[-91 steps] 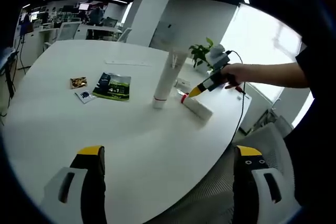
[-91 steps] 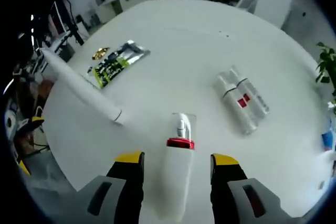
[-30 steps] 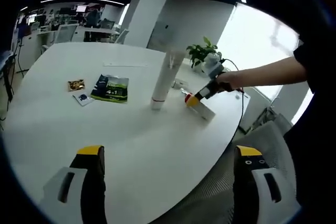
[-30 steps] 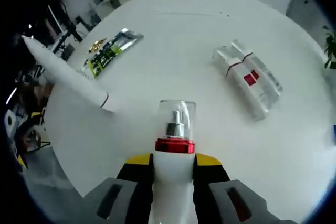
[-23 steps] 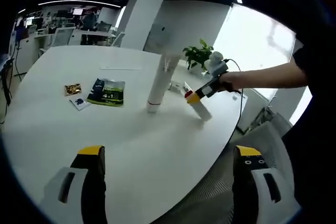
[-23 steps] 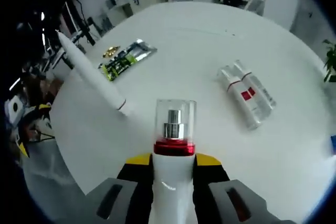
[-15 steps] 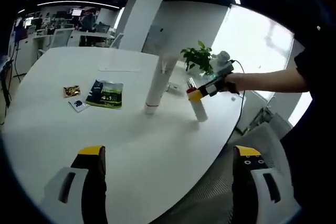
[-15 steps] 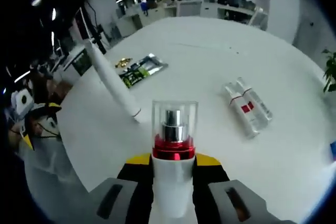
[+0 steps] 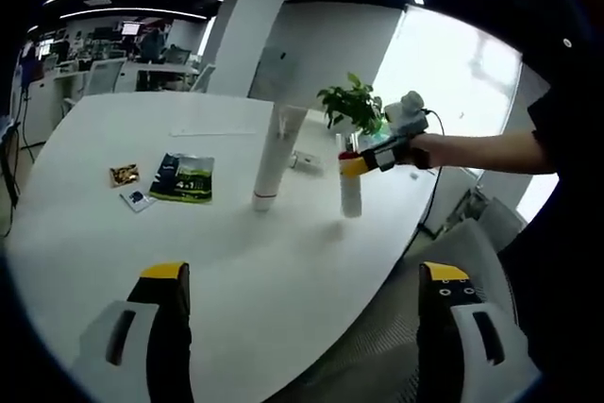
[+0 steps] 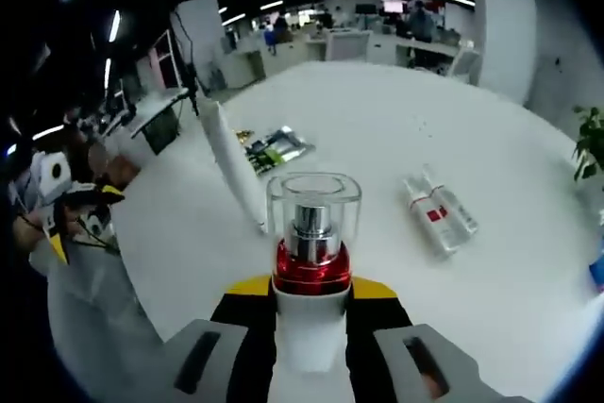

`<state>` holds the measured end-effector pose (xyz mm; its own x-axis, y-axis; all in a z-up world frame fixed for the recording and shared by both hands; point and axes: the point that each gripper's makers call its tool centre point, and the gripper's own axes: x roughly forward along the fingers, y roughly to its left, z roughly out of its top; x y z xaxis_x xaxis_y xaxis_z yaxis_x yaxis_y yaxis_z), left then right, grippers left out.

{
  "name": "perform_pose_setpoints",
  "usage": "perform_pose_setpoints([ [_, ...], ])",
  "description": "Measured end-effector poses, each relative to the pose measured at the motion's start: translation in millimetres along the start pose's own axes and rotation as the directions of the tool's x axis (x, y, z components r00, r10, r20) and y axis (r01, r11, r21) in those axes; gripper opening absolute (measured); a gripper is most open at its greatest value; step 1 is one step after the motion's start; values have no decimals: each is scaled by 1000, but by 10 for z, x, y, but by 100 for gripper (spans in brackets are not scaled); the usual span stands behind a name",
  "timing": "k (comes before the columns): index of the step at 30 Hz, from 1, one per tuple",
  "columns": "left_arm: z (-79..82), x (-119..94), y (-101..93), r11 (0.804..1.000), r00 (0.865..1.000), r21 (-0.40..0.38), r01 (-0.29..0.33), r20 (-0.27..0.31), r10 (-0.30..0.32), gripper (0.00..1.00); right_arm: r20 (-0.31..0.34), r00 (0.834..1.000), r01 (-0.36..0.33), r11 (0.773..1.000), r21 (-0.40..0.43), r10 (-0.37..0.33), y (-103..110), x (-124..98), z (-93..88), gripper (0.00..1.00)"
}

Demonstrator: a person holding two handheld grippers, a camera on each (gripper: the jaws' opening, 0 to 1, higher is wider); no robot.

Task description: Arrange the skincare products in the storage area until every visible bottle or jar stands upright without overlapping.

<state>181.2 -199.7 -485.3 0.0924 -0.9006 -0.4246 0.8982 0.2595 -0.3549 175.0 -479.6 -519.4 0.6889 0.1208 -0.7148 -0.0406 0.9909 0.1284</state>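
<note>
The pump bottle (image 10: 310,271) had a white body, a red collar, a silver pump and a clear cap. It stood upright, clamped between the yellow-tipped fingers of the right gripper (image 10: 311,294); in the left gripper view that bottle (image 9: 351,193) hung upright with its base near the desk, and whether it touched could not be told. A tall white tube (image 9: 272,155) stood on its cap just beside it, leaning slightly. Two clear bottles with red bands (image 10: 440,210) lay side by side on the desk farther off.

The round white desk (image 9: 85,233) also carried a green packet (image 9: 183,179), a small gold wrapper (image 9: 123,175) and a small card (image 9: 138,199). Behind it stood a potted plant (image 9: 354,107), a white pillar, a bright window and office desks under strip lights.

The left gripper (image 9: 300,285) hovered over the desk's near edge with its fingers spread wide and holding nothing.

Three seconds earlier the pump bottle had lain flat between parted fingers; since then it had been gripped and raised upright.
</note>
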Motion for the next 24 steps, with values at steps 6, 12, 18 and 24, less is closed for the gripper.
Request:
perform_pose_setpoints([
  [6,17,-32,-18,1000,1000,13,-1,-1,2,94,55,997,-43,998,-46,45,160,-122,114,19],
  [12,51,-47,-71,1000,1000,27,4,-3,-4,94,84,991,-94,992,-89,102,366,-213,195,19],
  [18,121,-66,-133,999,1000,42,17,3,-17,94,99,979,-162,976,-148,178,617,-304,266,19],
  [24,262,-72,-230,997,999,62,43,16,-44,94,122,959,-224,949,-222,255,923,-416,420,19],
])
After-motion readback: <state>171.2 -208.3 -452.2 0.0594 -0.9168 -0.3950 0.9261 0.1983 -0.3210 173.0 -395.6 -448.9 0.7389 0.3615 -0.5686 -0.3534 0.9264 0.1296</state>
